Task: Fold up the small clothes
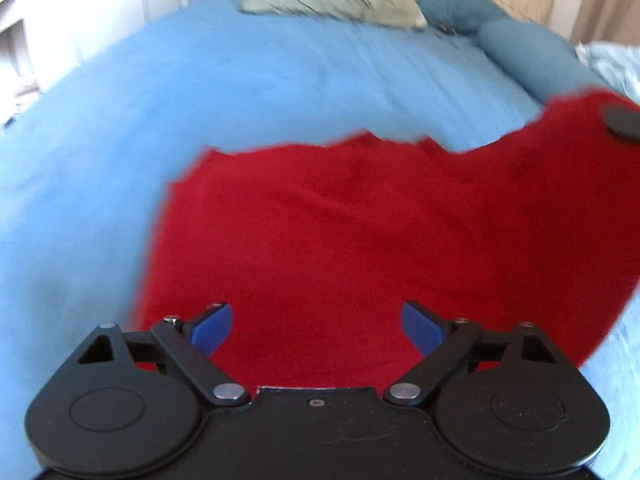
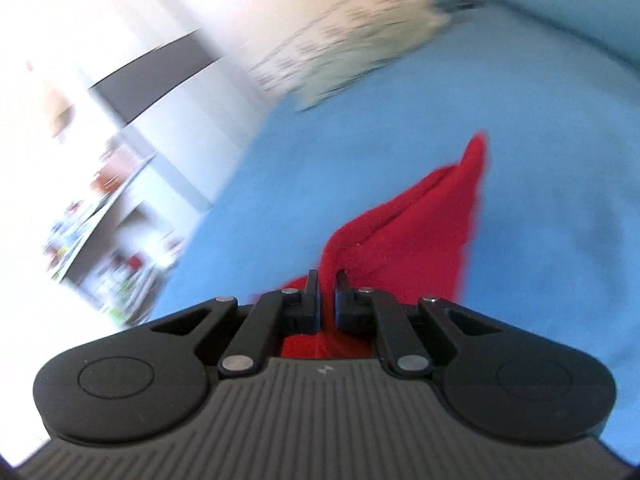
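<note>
Left gripper point(image 1: 317, 326): our fingers point(image 1: 212, 328) are spread wide, nothing between them. The red garment point(image 1: 360, 240) lies on the blue bed sheet point(image 1: 120, 140) straight ahead of and beneath the fingers, spreading out to their right; its far edge is ragged with motion blur. At the far right edge, a dark piece of the right gripper point(image 1: 622, 122) sits on the cloth's raised corner.

Right gripper point(image 2: 327, 300): fingers point(image 2: 312, 304) nearly closed, with only a narrow gap that holds a fold of the red garment point(image 2: 420, 232). The cloth rises ahead of the fingertips in a creased ridge to a point, with the sheet point(image 2: 540, 160) on both sides of it. Pillows point(image 1: 332, 0) lie well beyond our left fingers at the head of the bed. Both views are blurred.
</note>
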